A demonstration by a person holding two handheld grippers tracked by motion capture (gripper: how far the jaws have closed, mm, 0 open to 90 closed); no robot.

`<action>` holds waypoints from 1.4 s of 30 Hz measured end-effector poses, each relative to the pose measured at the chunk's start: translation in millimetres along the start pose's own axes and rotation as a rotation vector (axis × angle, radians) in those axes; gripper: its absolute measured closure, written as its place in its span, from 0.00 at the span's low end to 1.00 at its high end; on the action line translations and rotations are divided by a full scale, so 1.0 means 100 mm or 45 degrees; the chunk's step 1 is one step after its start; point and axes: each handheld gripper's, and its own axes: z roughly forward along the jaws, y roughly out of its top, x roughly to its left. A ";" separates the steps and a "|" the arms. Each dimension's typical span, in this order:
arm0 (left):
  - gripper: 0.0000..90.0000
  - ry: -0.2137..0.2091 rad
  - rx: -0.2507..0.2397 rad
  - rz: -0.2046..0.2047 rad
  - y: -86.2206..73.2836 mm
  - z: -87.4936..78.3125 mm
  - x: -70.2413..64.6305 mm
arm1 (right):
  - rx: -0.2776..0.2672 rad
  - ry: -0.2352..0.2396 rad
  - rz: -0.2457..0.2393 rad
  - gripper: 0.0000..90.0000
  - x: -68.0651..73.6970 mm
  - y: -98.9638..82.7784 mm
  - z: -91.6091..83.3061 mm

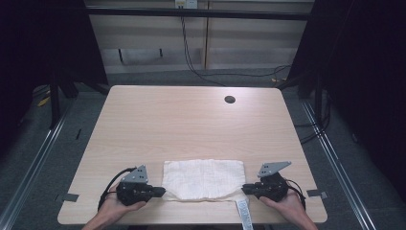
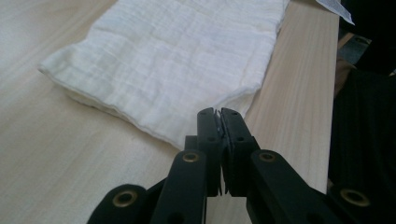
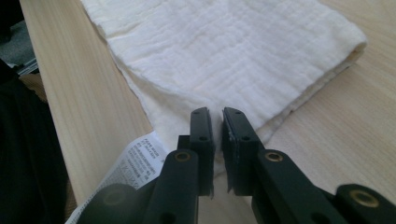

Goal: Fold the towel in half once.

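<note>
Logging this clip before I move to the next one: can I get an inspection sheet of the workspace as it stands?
Surface: pale wood table, bare apart from the cloth; round cable hole near the far right.
Job's things: folded white cloth lying flat at the near edge; its printed label hangs over that edge.
Clutter: nothing seen.
Grippers: left tongs shut on the cloth's near left corner; right tongs at the near right corner, a narrow gap between the jaws, no cloth seen between them.
Cables: black cable trailing from the left tongs; black leads down the back wall.
Surroundings: grey floor, dark curtains both sides.
</note>
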 end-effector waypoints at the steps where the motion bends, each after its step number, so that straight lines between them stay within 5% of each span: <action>1: 0.97 0.000 0.001 -0.002 0.00 0.01 -0.01 | -0.009 0.001 -0.007 0.90 0.01 -0.01 -0.01; 8: 0.89 -0.018 -0.028 -0.018 0.01 -0.05 -0.02 | -0.021 0.032 0.002 0.81 0.05 -0.03 -0.06; 11: 0.86 -0.021 -0.068 -0.024 0.02 -0.13 -0.01 | -0.084 0.054 0.001 0.77 0.06 0.00 -0.12; 20: 0.66 -0.001 -0.183 -0.098 0.08 -0.17 0.14 | -0.122 -0.030 0.000 0.70 -0.01 0.14 -0.09; 21: 0.65 0.044 -0.174 -0.121 0.09 -0.16 0.20 | -0.116 -0.064 -0.005 0.67 -0.03 0.19 -0.04; 26: 0.66 0.088 -0.090 -0.111 0.12 -0.01 0.27 | -0.074 -0.118 0.017 0.61 -0.14 0.26 0.11; 29: 0.66 0.090 0.007 -0.062 0.14 0.15 0.24 | -0.020 -0.157 0.000 0.58 -0.16 0.27 0.23; 32: 0.65 0.108 0.037 -0.029 0.14 0.20 0.22 | 0.007 -0.168 -0.011 0.59 -0.16 0.25 0.27; 35: 0.64 0.129 0.029 -0.015 0.17 0.23 0.18 | 0.015 -0.231 -0.088 0.69 -0.12 0.24 0.29; 42: 0.74 0.183 0.054 0.032 0.20 0.31 0.15 | 0.022 -0.239 -0.097 0.85 -0.14 0.21 0.25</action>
